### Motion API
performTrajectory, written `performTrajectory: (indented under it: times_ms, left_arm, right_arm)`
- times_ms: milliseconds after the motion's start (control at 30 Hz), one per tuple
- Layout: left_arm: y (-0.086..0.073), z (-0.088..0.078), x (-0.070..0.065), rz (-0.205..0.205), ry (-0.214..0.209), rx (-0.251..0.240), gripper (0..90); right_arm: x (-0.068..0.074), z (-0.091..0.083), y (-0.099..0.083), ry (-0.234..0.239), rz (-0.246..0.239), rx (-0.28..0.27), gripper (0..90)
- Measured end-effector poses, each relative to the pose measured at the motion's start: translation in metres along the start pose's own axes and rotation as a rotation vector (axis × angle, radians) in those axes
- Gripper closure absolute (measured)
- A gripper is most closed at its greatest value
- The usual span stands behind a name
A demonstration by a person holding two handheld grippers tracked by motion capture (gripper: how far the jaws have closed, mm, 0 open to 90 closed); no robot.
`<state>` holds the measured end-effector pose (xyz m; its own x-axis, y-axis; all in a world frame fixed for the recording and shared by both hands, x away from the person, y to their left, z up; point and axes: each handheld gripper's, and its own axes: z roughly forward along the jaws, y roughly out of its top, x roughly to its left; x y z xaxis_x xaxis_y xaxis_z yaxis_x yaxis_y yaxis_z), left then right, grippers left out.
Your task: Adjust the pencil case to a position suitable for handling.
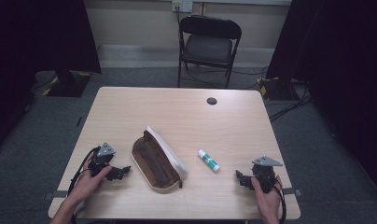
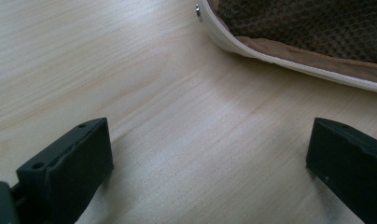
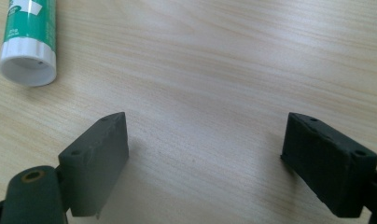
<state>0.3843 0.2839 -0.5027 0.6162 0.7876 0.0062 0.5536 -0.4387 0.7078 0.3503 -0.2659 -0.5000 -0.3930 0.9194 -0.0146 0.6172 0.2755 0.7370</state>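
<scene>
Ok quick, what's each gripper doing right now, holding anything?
Left gripper: open, empty, low over the table beside the pouch.
Right gripper: open, empty, near the glue stick.

Curtained lab: black drapes (image 1: 37,37), taped cables (image 1: 289,100).

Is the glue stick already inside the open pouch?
No, the glue stick lies on the bare table to the right of the open pouch, apart from it.

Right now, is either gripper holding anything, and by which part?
Nothing is held. The left gripper and right gripper are both open over bare light wooden table.
</scene>
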Motion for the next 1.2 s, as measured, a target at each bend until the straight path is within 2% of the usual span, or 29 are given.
performTrajectory:
  times_ms: [67,200,267,300,333,367,400,467,500,600,633,700,767,1000,1067,1133,1167,1200]
  left_arm:
    - [0.0,0.0,0.0,-0.008,-0.002,-0.006,0.0]
    - [0.0,0.001,0.0,-0.008,-0.002,-0.008,0.0]
    - [0.0,0.001,0.0,-0.01,-0.002,-0.008,0.0]
    - [0.0,0.001,0.0,-0.01,-0.002,-0.008,0.0]
    - [0.0,0.001,0.0,-0.009,-0.002,-0.008,0.0]
    - [0.0,0.001,0.0,-0.009,-0.002,-0.008,0.0]
    - [0.0,0.001,0.0,-0.009,-0.002,-0.008,0.0]
    - [0.0,0.001,0.0,-0.009,-0.002,-0.008,0.0]
    - [0.0,0.0,0.0,-0.009,-0.001,-0.007,0.0]
    - [0.0,0.0,-0.001,-0.01,-0.002,-0.007,0.0]
    - [0.0,0.0,0.0,-0.007,-0.001,-0.007,0.0]
    - [-0.001,0.0,-0.001,-0.017,-0.004,-0.009,0.0]
    - [-0.001,-0.001,-0.001,-0.009,-0.004,-0.005,0.0]
    - [-0.002,-0.002,-0.001,-0.004,-0.005,-0.001,0.0]
    - [-0.002,-0.002,-0.002,-0.004,-0.005,-0.002,0.0]
    - [-0.002,-0.002,-0.002,0.0,-0.002,-0.001,0.0]
    - [-0.002,-0.002,-0.002,0.0,-0.002,-0.001,0.0]
    - [-0.003,-0.003,-0.002,-0.001,-0.001,-0.001,0.0]
  right_arm:
    - [0.0,0.0,0.0,-0.003,0.003,0.0,13.3]
    - [0.003,0.0,0.0,-0.043,0.048,0.002,13.8]
    - [0.004,-0.001,0.0,-0.047,0.058,0.004,13.9]
    - [0.004,-0.001,0.0,-0.047,0.058,0.004,13.9]
    - [0.004,-0.005,0.003,0.002,0.048,0.032,14.4]
    - [0.004,-0.005,0.003,0.002,0.048,0.032,14.4]
    - [0.009,-0.01,0.006,0.008,0.019,0.018,14.6]
    - [0.011,-0.011,0.007,0.002,0.011,0.006,14.6]
    - [0.015,-0.015,0.01,0.036,0.019,-0.016,16.1]
    - [0.021,-0.021,0.014,0.069,0.016,-0.028,21.9]
    - [0.028,-0.027,0.018,0.101,0.01,-0.034,26.0]
    - [0.033,-0.031,0.023,0.135,0.014,-0.039,29.7]
    - [0.043,-0.035,0.029,0.149,-0.007,-0.044,31.8]
    - [0.084,-0.042,0.05,0.292,-0.063,-0.086,35.3]
    - [0.1,-0.044,0.057,0.324,-0.107,-0.103,37.0]
    - [0.111,-0.045,0.061,0.366,-0.123,-0.112,39.9]
    - [0.111,-0.045,0.061,0.366,-0.123,-0.112,39.9]
    - [0.122,-0.046,0.063,0.396,-0.152,-0.117,42.0]
